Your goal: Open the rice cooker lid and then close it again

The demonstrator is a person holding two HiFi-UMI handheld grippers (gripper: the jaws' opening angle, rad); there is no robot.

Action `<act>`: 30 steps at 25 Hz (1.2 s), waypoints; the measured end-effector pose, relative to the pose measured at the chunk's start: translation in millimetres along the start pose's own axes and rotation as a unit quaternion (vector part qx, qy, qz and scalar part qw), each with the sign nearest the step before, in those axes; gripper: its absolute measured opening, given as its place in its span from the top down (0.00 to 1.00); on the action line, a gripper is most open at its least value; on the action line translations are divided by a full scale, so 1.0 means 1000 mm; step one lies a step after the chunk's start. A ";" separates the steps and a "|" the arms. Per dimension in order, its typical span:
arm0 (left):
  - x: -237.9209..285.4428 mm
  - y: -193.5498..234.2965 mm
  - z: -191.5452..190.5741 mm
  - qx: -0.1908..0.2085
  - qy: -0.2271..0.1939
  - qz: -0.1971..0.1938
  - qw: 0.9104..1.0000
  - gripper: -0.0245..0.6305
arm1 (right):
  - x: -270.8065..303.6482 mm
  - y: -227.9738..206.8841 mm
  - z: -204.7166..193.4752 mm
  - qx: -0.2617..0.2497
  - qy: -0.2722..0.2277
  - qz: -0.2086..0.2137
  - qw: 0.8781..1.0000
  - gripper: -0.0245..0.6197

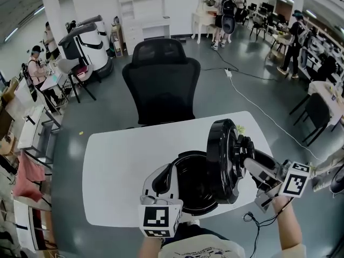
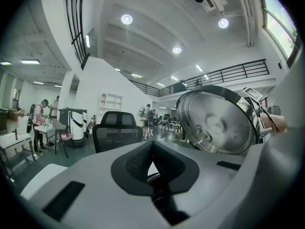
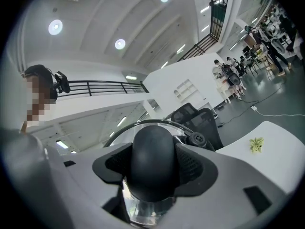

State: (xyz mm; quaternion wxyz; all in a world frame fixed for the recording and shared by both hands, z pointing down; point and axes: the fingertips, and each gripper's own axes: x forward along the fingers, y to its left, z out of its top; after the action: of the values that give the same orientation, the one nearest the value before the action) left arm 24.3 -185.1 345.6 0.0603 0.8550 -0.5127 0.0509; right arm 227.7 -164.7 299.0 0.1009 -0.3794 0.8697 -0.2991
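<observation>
Rice cooker (image 1: 152,183) sits at the near edge of the white table (image 1: 123,165), right in front of the person. Its lid (image 1: 223,160) is swung up and stands roughly upright on the right-hand side. The lid's underside is a shiny metal plate w/ a small fitting near centre, and it faces the left gripper. The inner pot (image 1: 189,186) is open to the room. It's black inside, and I can't tell if anything's in it. The right gripper (image 3: 153,168) comes in about level from the right, w/ its jaws spread wide and clamped on the round black knob (image 3: 151,147) on the lid's outer face. The left gripper (image 1: 163,180) rests on the cooker's left side by the pot rim. Its pads are pressed together and I see nothing between them. The tabletop is otherwise plain white, w/ a small yellow-green scrap (image 1: 239,128) near the far right edge, well apart from the cooker. A black mesh office chair (image 1: 161,85) stands just beyond the table, facing it. The floor is grey, w/ a white cable (image 1: 269,117) trailing to a power strip (image 1: 228,73). There's a white shelf unit (image 1: 144,9) at the back wall, a black-and-white machine (image 1: 88,42) on the left, and several people at desks on both sides and at the back.
</observation>
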 end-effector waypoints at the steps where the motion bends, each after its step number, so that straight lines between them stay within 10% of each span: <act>1: -0.003 -0.001 0.001 -0.001 0.001 0.004 1.000 0.94 | 0.000 0.002 0.000 -0.003 0.009 0.003 1.000 0.51; 30: -0.059 0.086 -0.049 -0.051 0.032 0.106 0.993 0.94 | 0.100 0.014 -0.101 -0.121 0.256 0.050 0.958 0.51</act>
State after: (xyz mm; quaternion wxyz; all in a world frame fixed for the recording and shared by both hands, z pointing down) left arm -80.3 -166.3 389.1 0.1145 0.7895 -0.6002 0.0580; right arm 109.2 -184.5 376.2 -0.1572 -0.2553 0.9141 -0.2730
